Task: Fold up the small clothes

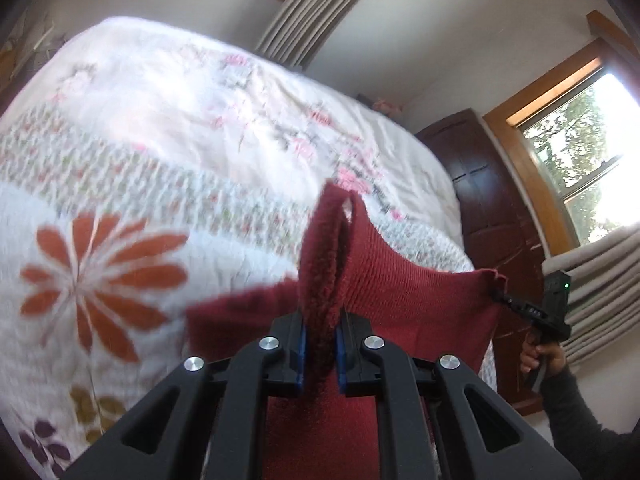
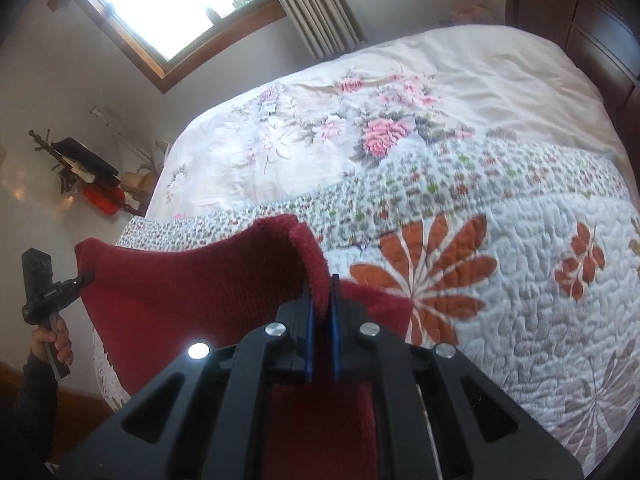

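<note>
A dark red knitted garment (image 1: 404,292) hangs stretched in the air between both grippers, above the near edge of the bed. My left gripper (image 1: 320,344) is shut on a folded edge of it, which loops up between the blue pads. In the right wrist view, my right gripper (image 2: 321,312) is shut on another edge of the garment (image 2: 192,288). Each view also shows the other gripper pinching a far corner: the right gripper (image 1: 498,294) with a hand on its handle, and the left gripper (image 2: 86,278). The garment's lower part is hidden behind the gripper bodies.
The bed is covered by a white floral quilt (image 1: 120,168) with orange flowers (image 2: 424,276). A dark wooden cabinet (image 1: 488,208), a window (image 1: 576,140) and curtains stand beyond it. Clutter sits on a low stand (image 2: 92,180) by the wall.
</note>
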Demonstrator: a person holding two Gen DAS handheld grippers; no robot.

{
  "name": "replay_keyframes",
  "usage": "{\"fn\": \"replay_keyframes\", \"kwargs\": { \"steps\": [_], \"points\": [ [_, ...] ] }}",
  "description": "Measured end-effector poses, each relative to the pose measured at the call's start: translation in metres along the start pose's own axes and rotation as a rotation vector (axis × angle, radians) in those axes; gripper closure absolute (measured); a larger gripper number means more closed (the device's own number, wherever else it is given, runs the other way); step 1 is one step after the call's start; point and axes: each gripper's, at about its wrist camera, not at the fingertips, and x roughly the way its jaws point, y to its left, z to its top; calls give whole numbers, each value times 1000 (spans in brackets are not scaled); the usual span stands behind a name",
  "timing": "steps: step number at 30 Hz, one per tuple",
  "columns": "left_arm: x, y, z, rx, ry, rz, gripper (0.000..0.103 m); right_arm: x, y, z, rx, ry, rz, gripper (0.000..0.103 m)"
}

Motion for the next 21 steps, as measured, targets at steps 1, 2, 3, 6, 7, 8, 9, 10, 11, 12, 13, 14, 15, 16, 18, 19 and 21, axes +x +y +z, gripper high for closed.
{"fn": "replay_keyframes", "kwargs": {
  "steps": [1, 2, 3, 6, 7, 8, 9, 10, 11, 12, 13, 14, 15, 16, 18, 19, 21],
  "points": [
    [0, -1, 5, 3, -6, -2, 93, 3, -1, 6, 2, -2, -1, 97],
    [3, 0, 11, 3, -5, 0, 93, 6, -2, 10, 3, 0, -3, 97],
    [8, 2, 16, -1, 6, 7, 93, 13, -4, 14, 3, 13, -9, 97],
    [40, 20, 20, -50, 89, 30, 93, 42, -14, 21, 23, 78, -32, 97],
    [49, 26, 20, -68, 117, 42, 93, 52, -18, 21, 31, 100, -40, 97],
    [63, 36, 19, -96, 154, 56, 93, 61, -21, 21, 38, 119, -49, 97],
    [73, 45, 19, -128, 180, 63, 93, 71, -26, 21, 47, 141, -64, 97],
    [80, 52, 20, -161, 196, 62, 93, 78, -29, 22, 55, 154, -73, 97],
    [84, 59, 20, -184, 205, 58, 93, 83, -33, 22, 65, 165, -78, 97],
    [87, 65, 22, -209, 211, 53, 93, 87, -36, 23, 77, 170, -82, 97],
    [88, 67, 25, -221, 208, 42, 93, 88, -37, 24, 82, 167, -79, 97],
    [87, 68, 27, -222, 203, 35, 93, 88, -37, 25, 83, 161, -74, 97],
    [85, 67, 30, -217, 191, 22, 93, 87, -36, 26, 81, 156, -70, 97],
    [81, 65, 34, -205, 175, 10, 93, 87, -35, 27, 78, 154, -70, 97],
    [82, 64, 38, -194, 169, 9, 93, 91, -38, 29, 79, 157, -75, 97],
    [85, 65, 39, -192, 174, 17, 93, 94, -40, 30, 83, 162, -80, 97],
    [95, 71, 36, -203, 196, 42, 93, 103, -44, 28, 98, 175, -92, 97]
  ]
}}
